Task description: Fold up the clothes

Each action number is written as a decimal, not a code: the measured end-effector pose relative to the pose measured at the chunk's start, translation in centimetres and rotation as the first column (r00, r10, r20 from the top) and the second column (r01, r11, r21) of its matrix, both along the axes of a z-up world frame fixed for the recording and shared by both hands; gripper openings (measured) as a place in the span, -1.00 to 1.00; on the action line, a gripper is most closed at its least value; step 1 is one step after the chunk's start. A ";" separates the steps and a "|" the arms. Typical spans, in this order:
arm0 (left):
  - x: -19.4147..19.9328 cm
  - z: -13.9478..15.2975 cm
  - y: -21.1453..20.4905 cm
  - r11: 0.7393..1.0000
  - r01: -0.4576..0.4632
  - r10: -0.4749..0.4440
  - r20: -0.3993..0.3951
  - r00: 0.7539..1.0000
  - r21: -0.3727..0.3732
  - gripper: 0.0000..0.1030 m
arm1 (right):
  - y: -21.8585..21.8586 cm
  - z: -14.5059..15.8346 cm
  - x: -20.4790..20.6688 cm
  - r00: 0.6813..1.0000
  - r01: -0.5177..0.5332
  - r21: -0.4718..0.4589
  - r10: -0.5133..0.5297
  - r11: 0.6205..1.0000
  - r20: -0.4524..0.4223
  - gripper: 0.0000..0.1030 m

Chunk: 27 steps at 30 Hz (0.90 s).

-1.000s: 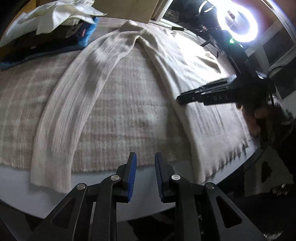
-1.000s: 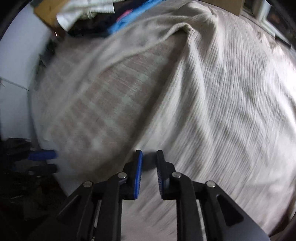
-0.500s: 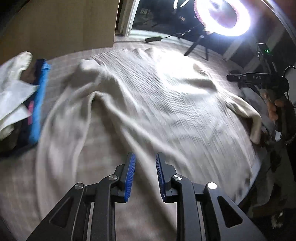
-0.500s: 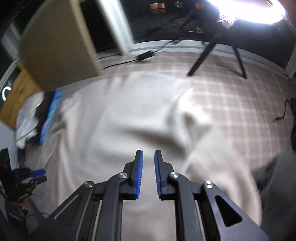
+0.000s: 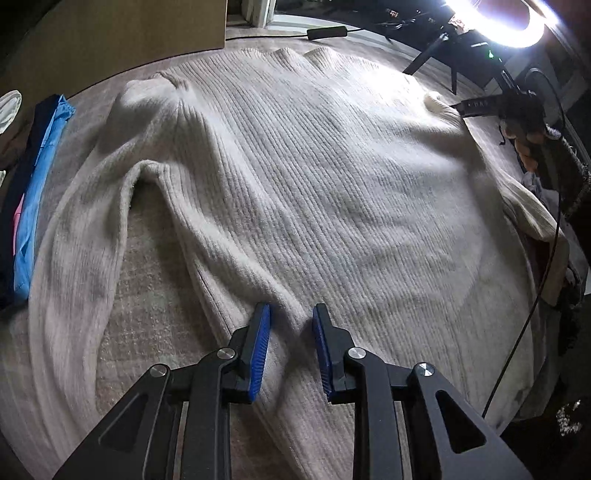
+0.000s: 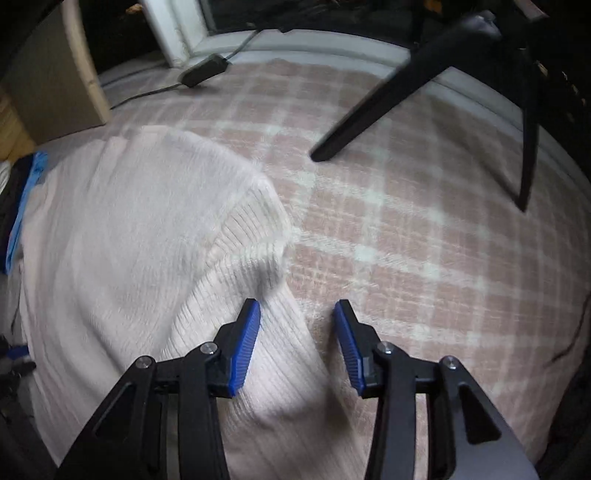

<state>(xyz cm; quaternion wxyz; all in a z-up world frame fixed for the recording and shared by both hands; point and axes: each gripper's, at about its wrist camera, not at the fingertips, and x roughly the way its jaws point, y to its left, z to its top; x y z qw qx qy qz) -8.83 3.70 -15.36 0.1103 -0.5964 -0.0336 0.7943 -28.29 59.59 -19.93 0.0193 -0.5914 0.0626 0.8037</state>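
A checked beige blanket [image 6: 406, 229] covers the whole work surface, and on it lies a large cream ribbed sweater [image 5: 314, 177], spread flat with its body filling most of the left wrist view. Its hem end runs along the far edge, near a brown cardboard box [image 5: 110, 33] and a black power adapter [image 5: 327, 32] on a cable. One sleeve [image 5: 77, 258] curves down the left side of that view, with a strip of blanket showing between it and the body; the other sleeve [image 5: 532, 210] hangs over the right edge of the surface. To the left of the sweater sits a pile of other clothes, with a blue garment [image 5: 37, 192] on its near side. A ring light [image 5: 495, 22] glares at the upper right, its black tripod legs [image 6: 373, 110] planted on the blanket. The left gripper [image 5: 290, 347] points down over the lower part of the sweater's body, its blue pads a little apart; a low ridge of knit lies between them, though I cannot tell if they touch it. The right gripper [image 6: 297, 343] is over the shoulder and sleeve at the sweater's right side, its jaws opening; the sleeve's edge lies between them, and neither pad presses on the fabric. The right wrist view is somewhat blurred.
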 end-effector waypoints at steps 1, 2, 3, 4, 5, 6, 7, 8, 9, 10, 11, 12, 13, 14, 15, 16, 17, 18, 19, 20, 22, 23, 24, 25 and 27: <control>0.1 0.0 0.2 1.000 0.003 -0.003 0.000 1.000 -0.011 -0.56 | -0.1 0.1 0.2 1.000 -0.019 -0.023 0.019 1.000 -0.011 -0.55; 0.1 0.0 0.3 1.000 0.004 -0.004 0.001 1.000 -0.018 -0.56 | -0.1 0.3 0.4 0.999 -0.036 -0.038 0.035 0.999 -0.022 -0.90; 0.1 0.0 0.4 1.000 0.005 -0.005 0.002 1.000 -0.024 -0.55 | -0.1 0.9 0.7 0.999 -0.046 -0.027 0.045 0.999 -0.030 -0.90; 0.2 0.0 0.4 1.000 0.008 -0.008 0.002 1.000 -0.029 -0.55 | -0.1 1.5 1.1 0.998 -0.056 -0.015 0.056 0.998 -0.037 -0.91; 0.2 0.0 0.5 0.999 0.010 -0.010 0.003 1.000 -0.033 -0.55 | 0.0 2.1 1.5 0.997 -0.064 0.001 0.064 0.998 -0.050 -0.91; 0.3 0.0 0.5 0.999 0.010 -0.010 0.002 1.000 -0.034 -0.55 | 0.5 2.9 2.0 0.995 -0.053 0.039 0.056 0.998 -0.077 -0.91; 0.3 0.0 0.5 0.999 0.009 -0.009 0.001 1.000 -0.033 -0.55 | 1.6 3.5 2.3 0.995 0.000 0.094 0.010 0.996 -0.099 -0.92; 0.4 0.0 0.5 0.999 0.008 -0.008 0.000 1.000 -0.033 -0.55 | 3.0 3.7 2.6 0.991 0.080 0.143 -0.063 0.987 -0.117 -0.92; 0.5 0.0 0.5 0.999 0.009 -0.009 -0.001 1.000 -0.033 -0.55 | 3.7 3.4 2.7 0.991 0.095 0.118 -0.082 0.988 -0.106 -0.92; 0.5 0.0 0.5 0.999 0.010 -0.010 -0.002 1.000 -0.034 -0.55 | 3.7 2.9 2.6 0.995 0.082 0.095 -0.075 0.992 -0.070 -0.92; 0.6 0.1 0.5 0.999 0.011 -0.011 -0.002 1.000 -0.035 -0.55 | 3.8 2.4 2.6 0.997 0.070 0.072 -0.067 0.995 -0.033 -0.91; 0.6 0.1 0.5 0.999 0.011 -0.011 -0.001 1.000 -0.036 -0.55 | 3.7 2.1 2.7 0.998 0.057 0.053 -0.056 0.997 -0.006 -0.89; 0.7 0.1 0.5 0.999 0.014 -0.014 0.000 1.000 -0.041 -0.54 | 3.3 2.4 3.2 0.999 0.038 0.052 -0.037 0.998 -0.008 -0.74; 0.7 0.1 0.6 0.999 0.018 -0.018 0.000 1.000 -0.046 -0.53 | 2.9 2.7 3.8 1.000 0.021 0.049 -0.021 0.999 -0.008 -0.46; 0.8 0.1 0.6 0.999 0.020 -0.020 -0.001 1.000 -0.046 -0.53 | 2.7 3.0 4.5 1.000 0.012 0.036 -0.012 0.999 0.001 -0.29; 0.9 0.1 0.6 0.999 0.022 -0.022 -0.002 1.000 -0.047 -0.52 | 2.5 3.2 5.3 1.000 0.000 0.019 -0.001 1.000 0.010 -0.11; 1.0 0.1 0.6 0.999 0.023 -0.023 -0.003 1.000 -0.047 -0.52 | 2.2 3.5 6.6 1.000 -0.015 -0.012 0.016 1.000 0.019 -0.09; 1.0 0.1 0.6 0.999 0.023 -0.024 -0.005 1.000 -0.045 -0.50 | 2.0 3.5 7.8 0.999 -0.021 -0.029 0.022 0.999 0.033 -0.08; 1.1 0.1 0.6 0.999 0.024 -0.024 -0.006 1.000 -0.039 -0.48 | 1.7 3.1 8.9 0.998 -0.023 -0.031 0.024 0.999 0.061 -0.02; 1.2 0.1 0.5 0.999 0.024 -0.025 -0.007 1.000 -0.033 -0.45 | 1.5 2.7 10.0 0.996 -0.026 -0.027 0.028 0.999 0.089 0.02; 1.4 0.1 0.6 0.999 0.030 -0.030 -0.008 1.000 -0.029 -0.39 | 0.8 1.5 11.3 0.988 -0.049 0.014 0.047 0.999 0.147 0.02; 1.4 0.1 0.8 0.999 0.036 -0.036 -0.008 0.999 -0.033 -0.35 | 0.4 0.7 11.8 0.982 -0.058 0.031 0.051 0.998 0.180 0.02; 1.5 0.2 0.9 0.998 0.042 -0.042 -0.008 0.999 -0.038 -0.31 | 0.1 0.2 12.4 0.978 -0.063 0.046 0.053 0.997 0.201 0.04; 1.6 0.2 1.1 0.998 0.048 -0.049 -0.007 0.999 -0.044 -0.29 | -0.1 0.4 12.7 0.982 -0.058 0.048 0.049 0.997 0.184 0.04; 1.7 0.2 1.4 0.996 0.062 -0.062 -0.007 0.998 -0.057 -0.23 | -0.5 0.7 13.3 0.981 -0.050 0.031 0.043 0.998 0.191 -0.39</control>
